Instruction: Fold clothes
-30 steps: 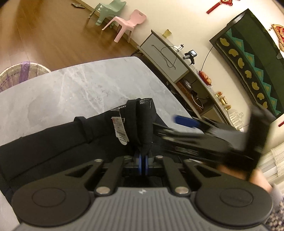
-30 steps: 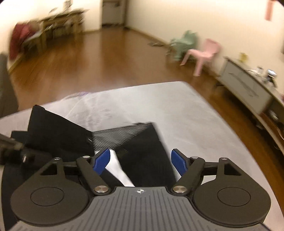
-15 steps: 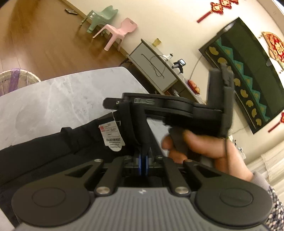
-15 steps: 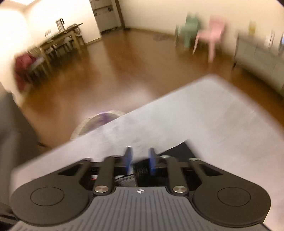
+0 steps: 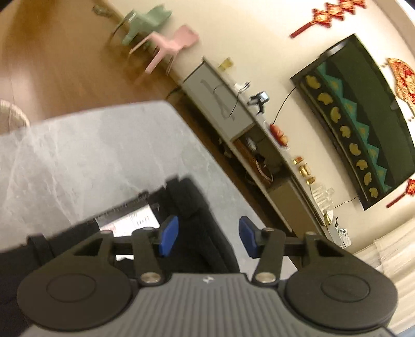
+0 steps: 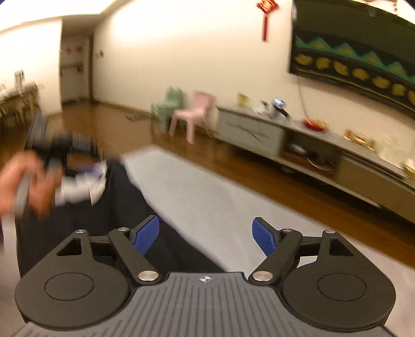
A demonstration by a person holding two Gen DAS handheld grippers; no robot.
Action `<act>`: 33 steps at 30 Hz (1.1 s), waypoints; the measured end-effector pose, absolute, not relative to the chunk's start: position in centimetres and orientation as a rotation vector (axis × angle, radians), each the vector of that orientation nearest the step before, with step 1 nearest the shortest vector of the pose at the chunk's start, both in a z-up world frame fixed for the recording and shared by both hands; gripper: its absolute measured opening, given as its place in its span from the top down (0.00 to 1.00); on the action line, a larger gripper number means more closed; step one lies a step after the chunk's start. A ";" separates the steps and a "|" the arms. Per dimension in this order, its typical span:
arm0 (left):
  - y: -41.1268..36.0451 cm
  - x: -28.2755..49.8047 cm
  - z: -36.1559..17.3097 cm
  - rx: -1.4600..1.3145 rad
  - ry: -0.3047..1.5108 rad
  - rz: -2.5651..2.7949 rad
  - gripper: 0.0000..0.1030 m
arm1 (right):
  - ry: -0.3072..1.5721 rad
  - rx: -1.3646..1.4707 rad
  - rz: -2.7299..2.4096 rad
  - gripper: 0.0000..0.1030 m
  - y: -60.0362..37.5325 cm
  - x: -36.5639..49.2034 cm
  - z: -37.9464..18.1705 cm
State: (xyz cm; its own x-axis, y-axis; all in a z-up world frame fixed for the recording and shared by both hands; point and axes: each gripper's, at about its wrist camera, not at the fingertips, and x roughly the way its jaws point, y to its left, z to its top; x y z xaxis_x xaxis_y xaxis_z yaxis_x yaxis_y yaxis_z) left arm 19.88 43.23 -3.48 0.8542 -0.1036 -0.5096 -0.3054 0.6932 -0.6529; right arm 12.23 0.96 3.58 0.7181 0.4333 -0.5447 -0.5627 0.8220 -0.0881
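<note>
left gripper (image 5: 208, 239): jaws opening, no longer pinching the garment (image 5: 197, 228), nothing pressed between pads | right gripper (image 6: 206, 234): jaws opening, empty, has swung away from the left one | garment: lying dark on the grey surface (image 5: 77, 160), white tag (image 5: 129, 220) now resting flat | hand (image 6: 23, 181): blurred at left

Black fabric garment (image 5: 207, 233) with white printed tag (image 5: 129, 220) on grey marble-veined bench (image 5: 90, 155); both grippers black with blue pads, left gripper (image 5: 208, 236), right gripper (image 6: 206, 234). Background: brown wood floor (image 5: 52, 64), pink plastic chair (image 5: 171, 46), mint-green plastic chair (image 5: 142, 20), cream wall with red hanging ornament (image 6: 265, 18). Dark wall panel (image 5: 363, 116) has teal zigzag and yellow blob pattern.
</note>
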 end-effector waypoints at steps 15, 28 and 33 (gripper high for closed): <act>36.8 21.3 -6.6 -0.186 0.861 0.291 0.55 | 0.831 -0.210 0.025 0.36 -7.6 20.4 -7.8; 32.7 22.9 -7.5 -0.158 0.851 0.175 0.56 | 0.792 -0.128 0.360 0.39 9.6 24.6 -9.0; 36.2 20.4 -5.1 -0.214 0.852 0.274 0.74 | 0.775 -0.100 0.187 0.38 6.0 24.2 -7.6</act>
